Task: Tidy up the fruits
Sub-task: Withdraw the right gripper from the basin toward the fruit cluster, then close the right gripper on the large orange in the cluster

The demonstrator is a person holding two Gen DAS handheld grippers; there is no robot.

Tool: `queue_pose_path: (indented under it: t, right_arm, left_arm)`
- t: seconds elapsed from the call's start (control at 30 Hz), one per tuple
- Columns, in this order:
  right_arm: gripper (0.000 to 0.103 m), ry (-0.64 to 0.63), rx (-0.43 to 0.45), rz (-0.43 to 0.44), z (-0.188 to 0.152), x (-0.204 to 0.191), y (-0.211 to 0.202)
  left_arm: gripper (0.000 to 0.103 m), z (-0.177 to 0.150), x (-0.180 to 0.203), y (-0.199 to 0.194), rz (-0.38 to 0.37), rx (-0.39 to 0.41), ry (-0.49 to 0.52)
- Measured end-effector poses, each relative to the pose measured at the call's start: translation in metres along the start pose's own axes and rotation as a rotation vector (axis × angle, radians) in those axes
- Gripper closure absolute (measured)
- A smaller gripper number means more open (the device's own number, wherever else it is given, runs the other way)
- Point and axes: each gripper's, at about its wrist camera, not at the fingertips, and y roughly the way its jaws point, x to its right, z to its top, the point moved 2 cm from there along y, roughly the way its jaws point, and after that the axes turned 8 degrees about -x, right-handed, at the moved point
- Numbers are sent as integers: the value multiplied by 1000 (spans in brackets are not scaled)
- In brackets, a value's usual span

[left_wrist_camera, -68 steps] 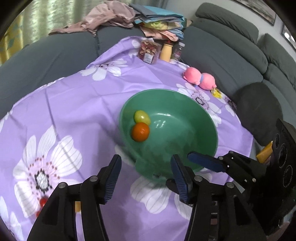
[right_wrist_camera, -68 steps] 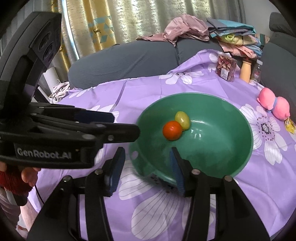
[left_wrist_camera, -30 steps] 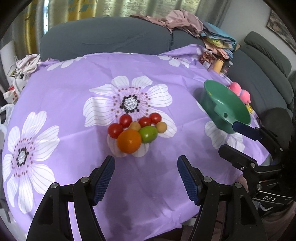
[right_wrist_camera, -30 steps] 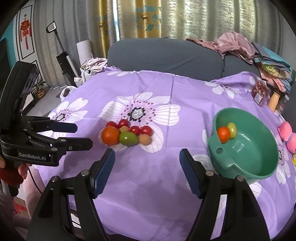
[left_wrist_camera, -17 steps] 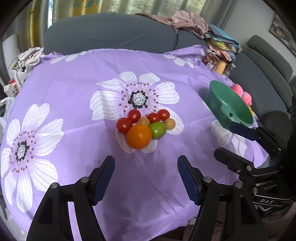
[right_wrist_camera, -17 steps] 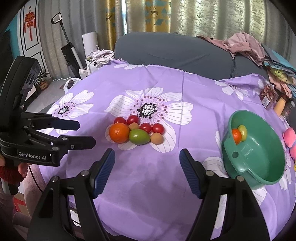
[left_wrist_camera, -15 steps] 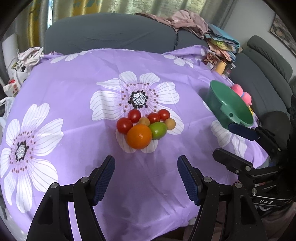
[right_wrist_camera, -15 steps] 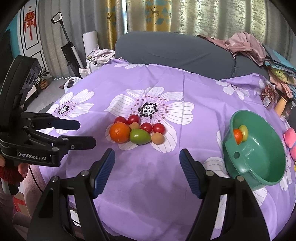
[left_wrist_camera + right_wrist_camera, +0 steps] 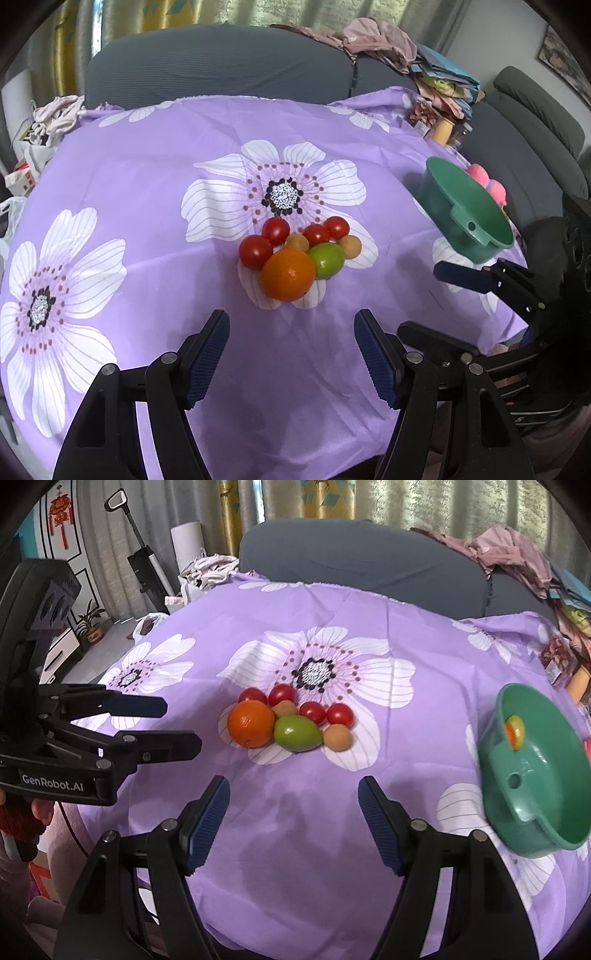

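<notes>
My left tool (image 9: pixel 291 354) hangs released over the near edge of the surface, its blue-padded jaws spread with nothing but cloth between them. My right tool (image 9: pixel 293 821) is the same: jaws apart, empty, above bare cloth.

The surface is covered by a purple cloth printed with large white flowers (image 9: pixel 406 775). To my right on it sits the round green plastic bowl with a lip handle (image 9: pixel 532 801), tilted in the right view so I see into it. Inside, against its far wall, lie a small red-orange fruit (image 9: pixel 511 733) and a yellow-green one (image 9: pixel 518 726), touching each other.

Beyond both tools, at the middle of the cloth, the loose fruit lies in one tight cluster, well apart from the bowl: a big round orange (image 9: pixel 288 274) nearest, a green oval fruit (image 9: pixel 326 260) touching its right side, a small tan round fruit (image 9: pixel 349 246) just beside that, another tan one (image 9: pixel 297 242) behind the orange, and four red cherry tomatoes (image 9: pixel 276 229) along the back and left.

Nothing lies between the tools and the cluster.

Farther off stand small jars and a packet (image 9: pixel 441 129) at the cloth's far right corner, two pink round toys (image 9: pixel 487 182) behind the bowl, then a grey sofa (image 9: pixel 221 70) with heaped clothes (image 9: pixel 376 37).
</notes>
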Motion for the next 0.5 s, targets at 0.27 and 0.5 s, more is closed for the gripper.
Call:
queue_pose_path:
  t: [0.27,0.5]
  right_arm:
    - [31,13,-35,106,3,-5,24]
    - [32,66,-65,233,15,-6,56]
  left_arm:
    - [33,12,-3,14,-28,-12,13]
    - [33,25,-6,33,-37,-45,36]
